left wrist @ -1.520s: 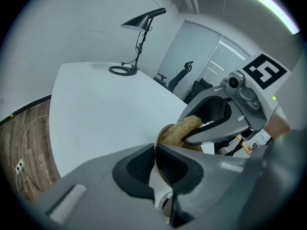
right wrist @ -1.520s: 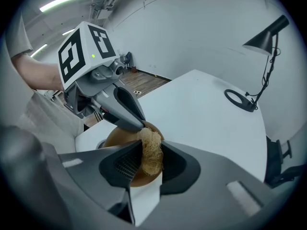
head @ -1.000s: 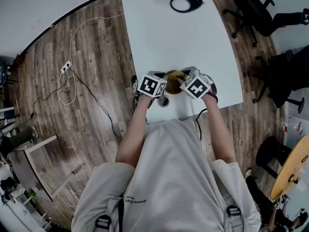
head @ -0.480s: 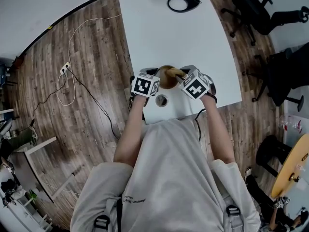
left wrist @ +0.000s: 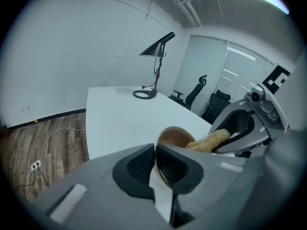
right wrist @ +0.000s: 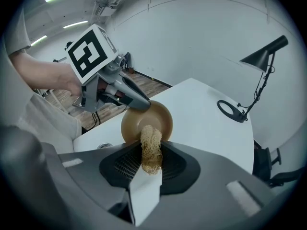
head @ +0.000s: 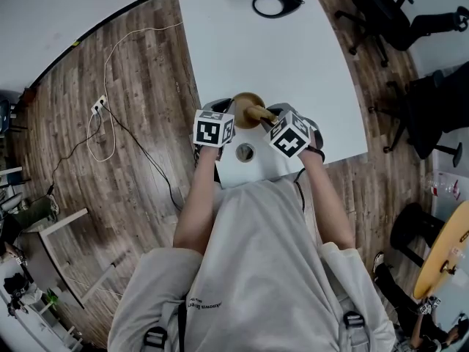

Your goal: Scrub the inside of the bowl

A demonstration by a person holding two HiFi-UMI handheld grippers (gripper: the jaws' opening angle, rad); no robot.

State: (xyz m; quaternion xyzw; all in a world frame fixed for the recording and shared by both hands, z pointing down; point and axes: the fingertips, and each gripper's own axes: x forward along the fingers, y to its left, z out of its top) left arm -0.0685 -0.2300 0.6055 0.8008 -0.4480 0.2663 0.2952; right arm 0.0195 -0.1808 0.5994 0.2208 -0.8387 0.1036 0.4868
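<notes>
A tan wooden bowl [head: 245, 106] [right wrist: 154, 119] [left wrist: 173, 137] is held up off the white table [head: 278, 57], tilted on its side. My left gripper [head: 229, 120] [left wrist: 155, 158] is shut on the bowl's rim. My right gripper [head: 265, 117] [right wrist: 150, 158] is shut on a straw-coloured loofah scrubber [right wrist: 151, 150] [left wrist: 208, 141], whose tip reaches into the bowl's hollow. Both marker cubes hide the jaws in the head view.
A black desk lamp with a ring base [head: 278, 4] [left wrist: 145, 94] [right wrist: 232, 110] stands at the table's far end. A round cable hole [head: 245, 152] lies in the table near me. Office chairs [head: 388, 17] stand at the right. Cables and a power strip [head: 99, 105] lie on the wooden floor.
Both grippers, with the bowl and the scrubber, have shifted a little left and away from me. The bowl has risen off the table and tilted.
</notes>
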